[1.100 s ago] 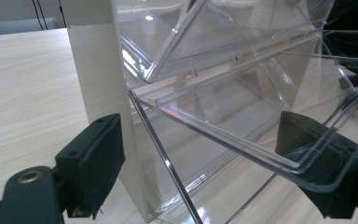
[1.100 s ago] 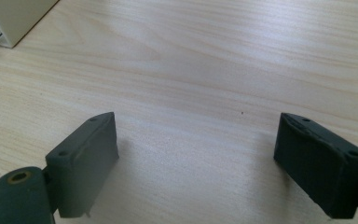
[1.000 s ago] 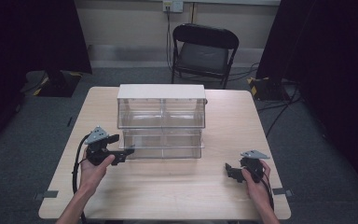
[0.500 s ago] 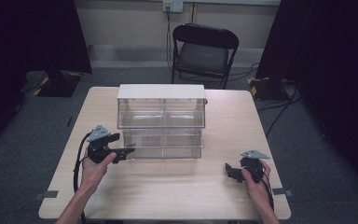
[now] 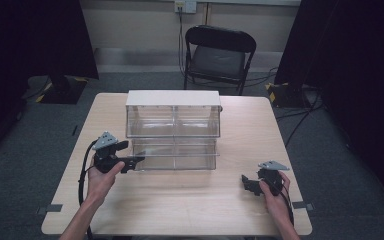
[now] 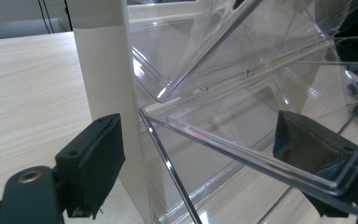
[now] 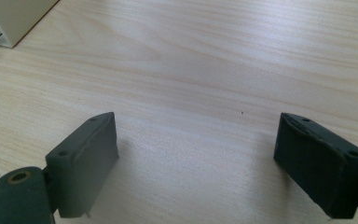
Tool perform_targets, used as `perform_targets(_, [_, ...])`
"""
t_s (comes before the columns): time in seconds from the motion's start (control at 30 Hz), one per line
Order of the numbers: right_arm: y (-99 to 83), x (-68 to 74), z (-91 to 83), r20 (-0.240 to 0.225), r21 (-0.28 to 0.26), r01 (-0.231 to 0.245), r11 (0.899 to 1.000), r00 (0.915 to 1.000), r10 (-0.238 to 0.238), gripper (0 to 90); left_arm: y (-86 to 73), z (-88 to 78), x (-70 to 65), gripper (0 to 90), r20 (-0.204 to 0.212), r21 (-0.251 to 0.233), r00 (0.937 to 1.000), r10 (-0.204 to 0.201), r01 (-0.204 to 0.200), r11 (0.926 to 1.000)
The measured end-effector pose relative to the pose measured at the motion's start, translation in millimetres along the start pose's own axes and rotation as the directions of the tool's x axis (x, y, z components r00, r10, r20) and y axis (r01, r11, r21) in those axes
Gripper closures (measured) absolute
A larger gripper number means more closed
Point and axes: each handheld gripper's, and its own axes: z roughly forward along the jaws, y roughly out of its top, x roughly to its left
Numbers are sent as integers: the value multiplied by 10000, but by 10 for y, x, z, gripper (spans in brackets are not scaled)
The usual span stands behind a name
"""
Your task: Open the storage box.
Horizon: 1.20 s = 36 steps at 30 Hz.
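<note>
**Hand-held gripper closes in on the lower clear bin**

Left hand-held gripper (image 5: 136, 161) has edged rightward over the last second and now sits at the left front corner of the lower clear bin (image 5: 175, 155), where a second ago it stood just short of it. Its jaws are spread wide and grip nothing yet. In the left gripper view the clear front edge (image 6: 242, 154) of the tilted-out bin runs between them, with one pad (image 6: 95, 163) outside the cabinet's pale side wall (image 6: 105, 84) and the other seen through the plastic on the far side. The bin already leans out from the cabinet, its front lip forward of the upper row (image 5: 172, 120), and that lean looks unchanged across the three moments.

The bin belongs to a small two-tier organiser (image 5: 172, 97) with a white top, standing at the middle of the desk (image 5: 190, 210), toward its far half.

My reading is that the approach is finished and a grasp of the bin's front edge is next, to tip it further open or push it shut; which of the two I cannot tell. The plastic is smooth and thin, so the pads may slip unless they close squarely.

The right hand-held gripper (image 5: 250, 184) rests low near the desk's right front corner, well apart from the organiser, jaws wide apart over bare wood, and has not moved.
</note>
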Motion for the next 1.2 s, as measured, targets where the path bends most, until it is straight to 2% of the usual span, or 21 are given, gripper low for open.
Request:
perform_targets(0.17, [0, 0, 0, 0, 0, -2, 10000, 10000, 2, 128, 14, 2, 9, 163, 21, -190, 9998, -176, 176, 9997])
perform_targets(0.33, [0, 0, 0, 0, 0, 0, 10000, 10000, 0, 129, 27, 4, 13, 160, 27, -136, 10000, -54, 54, 9999])
perform_targets(0.73, [0, 0, 0, 1, 0, 0, 10000, 10000, 0, 128, 42, 29, 1, 157, 137, -179, 9998, -143, 145, 9997])
perform_targets(0.8, [0, 0, 0, 0, 1, 1, 10000, 10000, -1, 128, 49, 32, -1, 157, 105, -169, 9999, -51, 53, 9998])
perform_targets(1.2, [0, 0, 0, 0, -2, 3, 10000, 10000, -3, 129, 49, 69, 6, 155, 79, -215, 9999, -149, 151, 9997])
